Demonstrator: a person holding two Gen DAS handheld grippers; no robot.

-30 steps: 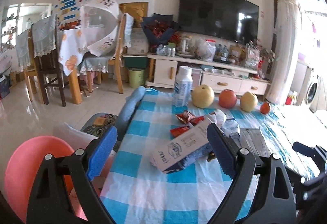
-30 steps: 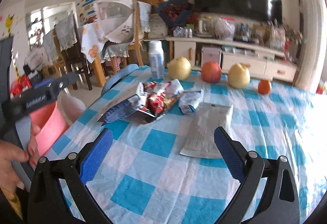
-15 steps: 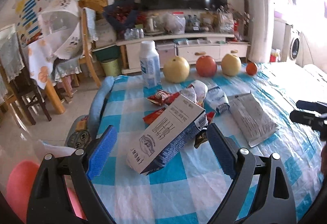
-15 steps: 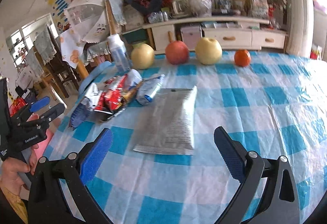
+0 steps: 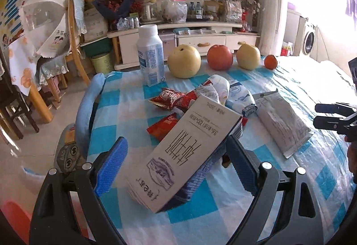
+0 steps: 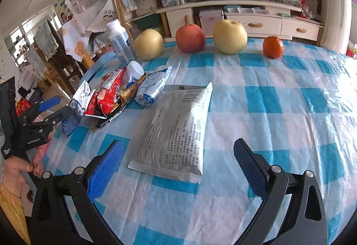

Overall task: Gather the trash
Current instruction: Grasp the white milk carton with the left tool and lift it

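A white and blue milk carton (image 5: 185, 151) lies flat on the checked tablecloth (image 6: 279, 111), between the spread fingers of my open left gripper (image 5: 176, 165); its right pad (image 5: 241, 164) is close to the carton's edge. Behind it lies a heap of red snack wrappers (image 5: 169, 97) and a blue-and-white pouch (image 6: 154, 86). A flat silver packet (image 6: 176, 131) lies just ahead of my open right gripper (image 6: 178, 169), whose fingers straddle its near end without touching it. The left gripper (image 6: 55, 109) also shows at the table's left edge, held by a hand.
A white bottle (image 5: 150, 55) stands at the far edge beside two yellow pears (image 6: 149, 44) (image 6: 229, 36), a red apple (image 6: 190, 37) and an orange (image 6: 273, 47). A pink container (image 5: 13, 216) sits low at the left. Chairs and a TV cabinet stand beyond.
My left gripper has swung right and closed in until the carton lies between its fingers. My right gripper has moved up to the silver packet. Both stay open.
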